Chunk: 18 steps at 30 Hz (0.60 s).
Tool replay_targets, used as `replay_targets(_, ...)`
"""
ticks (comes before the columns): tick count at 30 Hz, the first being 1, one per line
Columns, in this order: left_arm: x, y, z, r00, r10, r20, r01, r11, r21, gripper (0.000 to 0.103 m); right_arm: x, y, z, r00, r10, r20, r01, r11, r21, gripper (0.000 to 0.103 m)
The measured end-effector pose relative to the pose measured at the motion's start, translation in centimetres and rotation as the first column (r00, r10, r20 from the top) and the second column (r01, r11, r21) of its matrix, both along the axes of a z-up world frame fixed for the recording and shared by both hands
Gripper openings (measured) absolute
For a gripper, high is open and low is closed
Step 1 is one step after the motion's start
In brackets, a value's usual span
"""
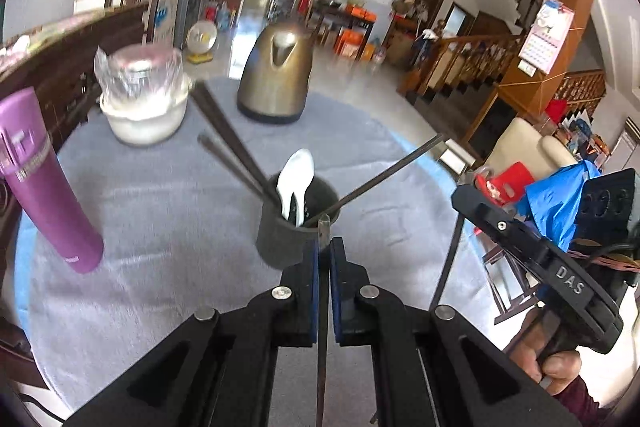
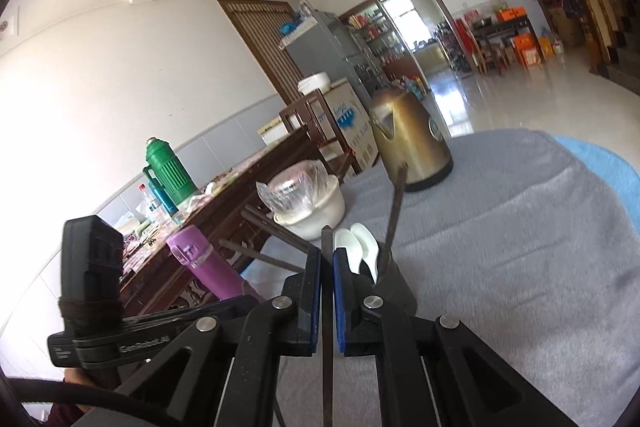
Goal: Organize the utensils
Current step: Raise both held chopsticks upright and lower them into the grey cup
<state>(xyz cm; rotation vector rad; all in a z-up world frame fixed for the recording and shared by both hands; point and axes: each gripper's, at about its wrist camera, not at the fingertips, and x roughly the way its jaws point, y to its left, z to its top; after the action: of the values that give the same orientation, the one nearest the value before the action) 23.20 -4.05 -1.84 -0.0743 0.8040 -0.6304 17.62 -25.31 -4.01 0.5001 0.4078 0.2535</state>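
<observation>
A dark cup stands on the grey cloth and holds a white spoon and several dark chopsticks. My left gripper is shut on one dark chopstick, its tip just in front of the cup's near rim. My right gripper is shut on another dark chopstick, close beside the cup with its white spoon. The right gripper's body shows at the right of the left wrist view; the left gripper's body shows at the left of the right wrist view.
A purple bottle stands at the left of the table. A white bowl with a plastic-wrapped lid and a bronze kettle stand behind the cup. The round table has a grey cloth. A wooden sideboard runs along the left.
</observation>
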Motion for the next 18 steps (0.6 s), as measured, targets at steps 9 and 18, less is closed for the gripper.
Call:
replay_targets(9,-0.7,0.4,4.0,0.995,0.007,0.099,-0.003,0.999,-0.044,0.005,-0.1,0.6,4.1,0.991,-0.048,0.127,0.059,0.995,-0.084,0.006)
replay_targets(18,-0.2,0.7,8.3,0.977,0.035,0.212,-0.019,0.997,-0.078,0.005,1.3,0.6,7.7,0.955,-0.126,0.268,0.168,0.976,-0.141,0.006)
